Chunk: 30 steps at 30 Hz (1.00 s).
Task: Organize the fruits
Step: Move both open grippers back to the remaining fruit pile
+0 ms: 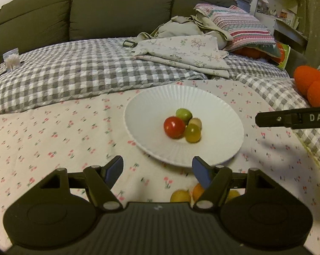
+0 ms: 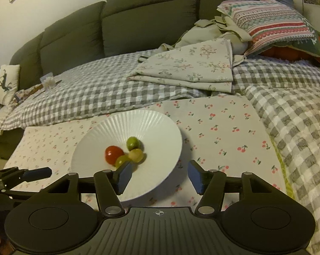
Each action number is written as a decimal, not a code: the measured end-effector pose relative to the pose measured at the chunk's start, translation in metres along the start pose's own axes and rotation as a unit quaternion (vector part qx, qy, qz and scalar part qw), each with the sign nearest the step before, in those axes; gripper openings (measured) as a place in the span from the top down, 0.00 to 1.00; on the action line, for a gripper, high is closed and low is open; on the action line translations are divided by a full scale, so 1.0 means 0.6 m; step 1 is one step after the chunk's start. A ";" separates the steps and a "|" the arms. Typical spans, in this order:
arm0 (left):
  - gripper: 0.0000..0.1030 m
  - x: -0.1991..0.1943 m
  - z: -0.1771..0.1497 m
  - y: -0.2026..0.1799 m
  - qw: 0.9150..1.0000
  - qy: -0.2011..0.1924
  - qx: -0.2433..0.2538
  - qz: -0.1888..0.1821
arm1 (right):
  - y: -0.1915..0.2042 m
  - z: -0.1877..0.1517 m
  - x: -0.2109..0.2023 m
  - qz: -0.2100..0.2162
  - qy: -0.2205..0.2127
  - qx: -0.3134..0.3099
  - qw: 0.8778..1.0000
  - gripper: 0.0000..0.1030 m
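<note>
A white ribbed plate (image 1: 213, 106) (image 2: 160, 127) lies on a cherry-print cloth (image 1: 53, 131) (image 2: 223, 123). It holds a red tomato (image 1: 174, 126) (image 2: 112, 154) and three green-yellow fruits (image 1: 183, 114) (image 2: 136, 155) clustered together. My left gripper (image 1: 157, 170) is open and empty, just before the plate's near rim. Yellow and orange fruits (image 1: 182, 195) lie on the cloth under its right finger. My right gripper (image 2: 160, 176) is open and empty over the plate's near right rim; it also shows in the left wrist view (image 1: 291, 119).
A grey checked blanket (image 1: 85, 70) (image 2: 287, 116) surrounds the cloth. Folded floral linen (image 1: 185, 51) (image 2: 191, 68), a striped pillow (image 2: 274, 23) and orange plush items (image 1: 310, 85) lie behind. A dark green sofa back (image 1: 96, 10) stands beyond.
</note>
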State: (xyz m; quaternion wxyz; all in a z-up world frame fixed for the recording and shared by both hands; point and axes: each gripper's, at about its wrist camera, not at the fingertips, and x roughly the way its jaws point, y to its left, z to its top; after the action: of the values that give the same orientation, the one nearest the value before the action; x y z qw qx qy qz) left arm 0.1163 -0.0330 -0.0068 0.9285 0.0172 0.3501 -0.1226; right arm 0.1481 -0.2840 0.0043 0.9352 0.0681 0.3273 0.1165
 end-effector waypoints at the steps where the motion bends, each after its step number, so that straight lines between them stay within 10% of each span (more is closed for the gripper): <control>1: 0.31 -0.006 -0.003 0.003 1.000 0.000 0.001 0.001 | 0.003 -0.003 -0.005 0.002 0.002 -0.001 1.000 0.42; 30: 0.43 -0.020 -0.073 -0.005 0.997 0.051 0.043 -0.042 | 0.045 -0.079 -0.043 0.052 0.086 0.006 0.995 0.37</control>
State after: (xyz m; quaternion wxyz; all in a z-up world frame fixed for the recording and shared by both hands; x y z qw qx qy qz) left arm 0.0785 -0.0281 -0.0322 0.9017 0.0491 0.3922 -0.1752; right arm 0.0942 -0.2624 -0.0118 0.8958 0.0802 0.4036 0.1681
